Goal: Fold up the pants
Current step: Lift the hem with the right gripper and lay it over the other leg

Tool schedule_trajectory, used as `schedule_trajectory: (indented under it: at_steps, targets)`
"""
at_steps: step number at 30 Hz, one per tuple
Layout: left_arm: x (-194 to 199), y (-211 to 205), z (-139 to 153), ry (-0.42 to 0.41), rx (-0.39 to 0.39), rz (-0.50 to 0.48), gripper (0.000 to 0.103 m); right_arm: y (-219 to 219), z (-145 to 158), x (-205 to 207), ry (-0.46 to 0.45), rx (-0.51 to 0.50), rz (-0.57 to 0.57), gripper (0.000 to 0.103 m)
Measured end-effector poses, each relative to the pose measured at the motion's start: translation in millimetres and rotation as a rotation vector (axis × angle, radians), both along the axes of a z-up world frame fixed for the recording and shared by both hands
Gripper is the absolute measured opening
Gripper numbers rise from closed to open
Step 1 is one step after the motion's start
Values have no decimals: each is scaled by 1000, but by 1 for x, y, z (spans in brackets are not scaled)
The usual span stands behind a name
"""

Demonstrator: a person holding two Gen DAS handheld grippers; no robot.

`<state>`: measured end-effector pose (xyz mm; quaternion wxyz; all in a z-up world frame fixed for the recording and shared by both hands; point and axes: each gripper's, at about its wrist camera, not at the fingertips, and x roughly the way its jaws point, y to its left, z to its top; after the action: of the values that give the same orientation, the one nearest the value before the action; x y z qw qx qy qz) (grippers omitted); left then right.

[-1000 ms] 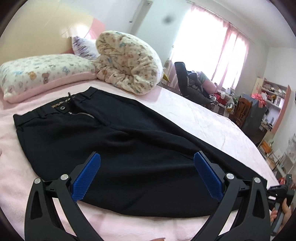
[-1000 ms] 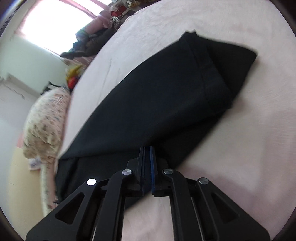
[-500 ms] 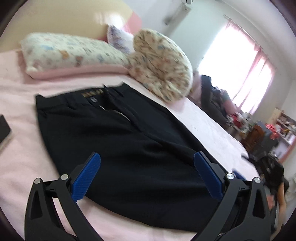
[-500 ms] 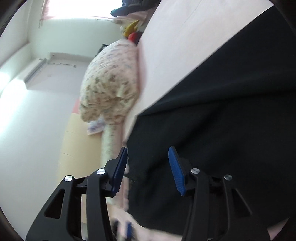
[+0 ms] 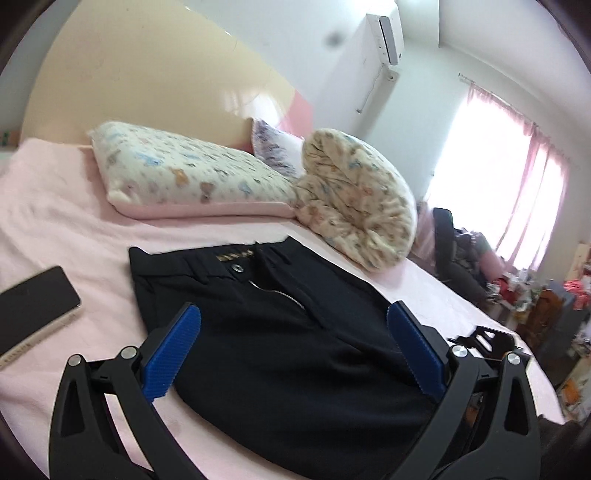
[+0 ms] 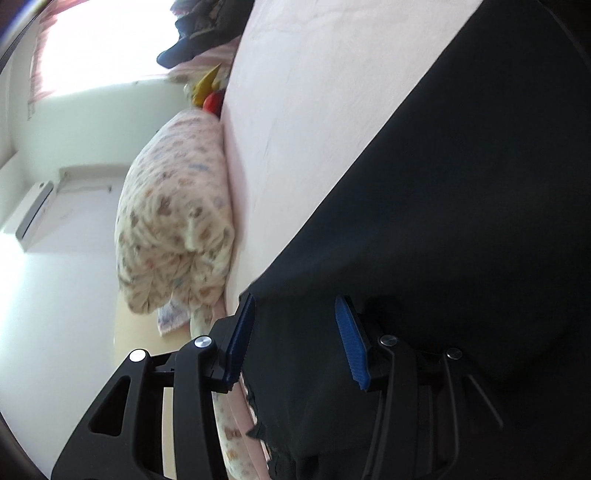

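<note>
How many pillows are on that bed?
2: a teddy-print pillow at the headboard, and a smaller floral pillow behind it, partly hidden by the rolled quilt. More may be hidden.

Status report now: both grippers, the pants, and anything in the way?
Left gripper open above pants. Right gripper open, holding nothing. Pants flat on bed. Phone beside waistband, apart.

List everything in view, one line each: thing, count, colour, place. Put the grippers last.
pants: one, black, flat on the bed, waistband toward the pillows
bed sheet: one, pink, under everything
pillow: one, cream print with pink edge, at the headboard
rolled quilt: one, cream print, right of the pillow
phone: one, black, on the sheet left of the pants
air conditioner: one, white, high on the wall
left gripper: blue pads, open, over the pants
right gripper: blue pads, open, over the pants
</note>
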<state>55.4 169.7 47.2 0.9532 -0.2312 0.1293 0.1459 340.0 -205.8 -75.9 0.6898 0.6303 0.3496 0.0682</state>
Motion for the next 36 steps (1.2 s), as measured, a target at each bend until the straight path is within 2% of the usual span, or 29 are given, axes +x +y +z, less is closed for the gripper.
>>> schedule_trajectory:
  at_steps: [3,4,5,7,9,14,17,21,26,29,32,36]
  targets:
    - [8,3,-4,67,-8,-8,101,-6,-5,4,14,28,-52,37]
    - [10,3,-6,92,-7,-8,101,-11,-9,2,20,39,-67,27]
    - [12,3,-9,116,-1,-1,101,-10,-13,5,25,48,-79,24]
    - [12,1,-14,150,16,23,101,-12,-24,4,29,88,-88,10]
    - [11,-2,-17,168,19,18,101,-15,-33,2,17,116,-78,3]
    - [19,-11,-24,233,45,-36,101,-10,-6,-4,-86,0,-20,3]
    - [27,-12,-30,253,19,-103,101,-11,14,-8,-154,-43,3,3]
    - [34,-11,-34,271,-6,-144,101,-15,33,-20,-208,-72,39,3]
    - [35,-6,-34,269,-63,-174,101,-10,41,-36,-240,-76,97,3]
    - [33,-3,-33,263,-111,-193,101,0,49,-50,-290,-124,168,3]
    - [36,0,-35,268,-152,-221,101,7,54,-70,-328,-163,230,3]
    - [36,4,-35,254,-176,-200,101,11,58,-108,-380,-169,282,3]
